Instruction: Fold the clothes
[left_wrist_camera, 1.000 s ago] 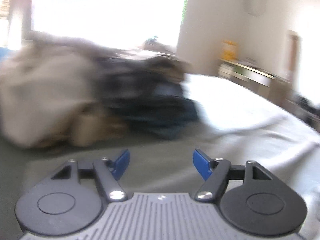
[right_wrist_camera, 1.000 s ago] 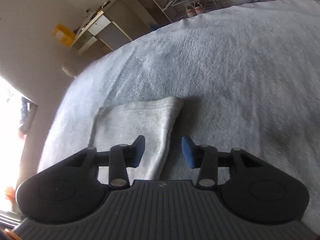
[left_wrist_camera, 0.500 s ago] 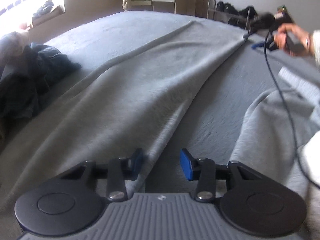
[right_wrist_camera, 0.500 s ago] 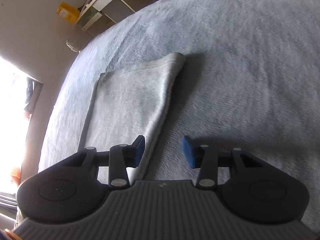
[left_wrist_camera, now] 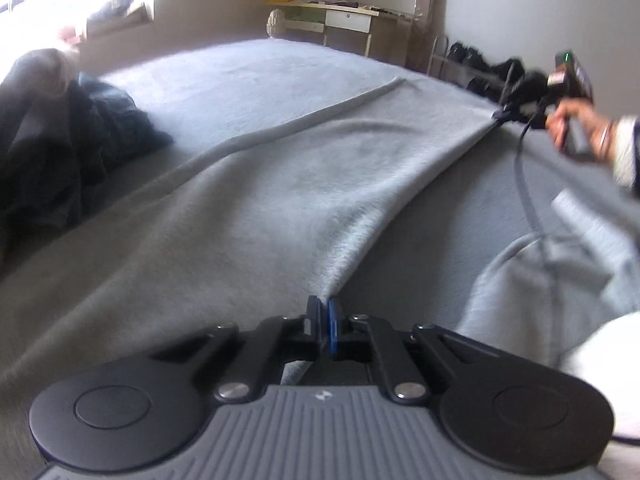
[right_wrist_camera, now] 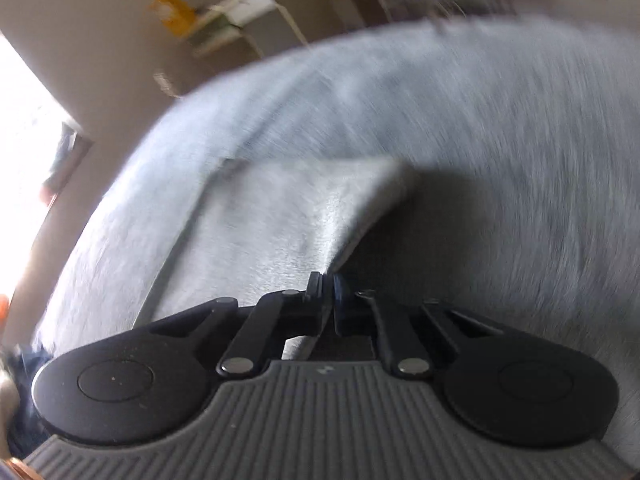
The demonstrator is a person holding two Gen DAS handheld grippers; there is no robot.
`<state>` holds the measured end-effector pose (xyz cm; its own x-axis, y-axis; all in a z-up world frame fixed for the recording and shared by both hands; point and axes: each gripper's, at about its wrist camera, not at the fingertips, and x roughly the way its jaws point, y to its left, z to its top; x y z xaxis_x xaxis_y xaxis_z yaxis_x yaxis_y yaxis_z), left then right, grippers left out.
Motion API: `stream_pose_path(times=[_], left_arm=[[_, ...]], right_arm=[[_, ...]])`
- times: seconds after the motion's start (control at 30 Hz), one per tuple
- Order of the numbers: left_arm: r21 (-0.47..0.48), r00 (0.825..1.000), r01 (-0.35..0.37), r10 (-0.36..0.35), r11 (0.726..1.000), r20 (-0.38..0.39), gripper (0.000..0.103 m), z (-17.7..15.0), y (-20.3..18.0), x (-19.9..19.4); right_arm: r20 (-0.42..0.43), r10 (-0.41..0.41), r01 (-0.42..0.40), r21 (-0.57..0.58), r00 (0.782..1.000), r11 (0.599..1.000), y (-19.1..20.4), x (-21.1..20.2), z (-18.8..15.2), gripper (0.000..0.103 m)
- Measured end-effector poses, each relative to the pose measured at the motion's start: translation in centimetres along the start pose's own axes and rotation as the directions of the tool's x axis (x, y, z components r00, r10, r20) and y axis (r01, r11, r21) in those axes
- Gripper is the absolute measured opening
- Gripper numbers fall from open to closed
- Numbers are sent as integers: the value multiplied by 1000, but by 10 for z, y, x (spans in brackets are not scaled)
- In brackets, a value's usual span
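Both grippers' jaws, apart half-second ago, now clenched on grey garment point(left_wrist_camera: 304, 184) edge: left gripper point(left_wrist_camera: 323, 322) lower centre, right gripper point(right_wrist_camera: 327, 287); fold lift ready.

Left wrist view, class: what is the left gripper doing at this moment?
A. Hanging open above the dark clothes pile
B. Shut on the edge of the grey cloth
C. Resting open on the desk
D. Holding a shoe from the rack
B: the left gripper has its jaws pressed together on an edge of the grey cloth, which rises taut across the bed toward the right gripper.
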<state>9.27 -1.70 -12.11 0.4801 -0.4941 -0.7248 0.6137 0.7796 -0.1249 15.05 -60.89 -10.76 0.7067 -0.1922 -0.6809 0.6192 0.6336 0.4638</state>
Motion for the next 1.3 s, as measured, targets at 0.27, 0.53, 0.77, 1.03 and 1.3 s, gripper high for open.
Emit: stream_pose_path(times=[0.27, 0.53, 0.77, 1.03, 1.3], left_arm=[[-80, 995, 46, -52, 996, -83, 13, -8, 13, 22], [-172, 997, -74, 80, 982, 25, 55, -5, 44, 3], [-329, 960, -244, 275, 912, 50, 42, -11, 94, 15], [-349, 918, -340, 388, 874, 77, 58, -16, 101, -3], [-432, 867, -351, 462, 831, 185, 72, -21, 95, -116]], right_arm=[[16, -169, 169, 7, 985, 986, -34, 7, -13, 3], [57, 117, -110, -121, 991, 987, 13, -24, -24, 6], [-26, -62, 43, -458, 998, 888, 47, 39, -44, 3], [123, -192, 220, -289, 974, 932, 32, 34, -24, 5], [122, -171, 173, -10, 978, 985, 8, -18, -53, 25]])
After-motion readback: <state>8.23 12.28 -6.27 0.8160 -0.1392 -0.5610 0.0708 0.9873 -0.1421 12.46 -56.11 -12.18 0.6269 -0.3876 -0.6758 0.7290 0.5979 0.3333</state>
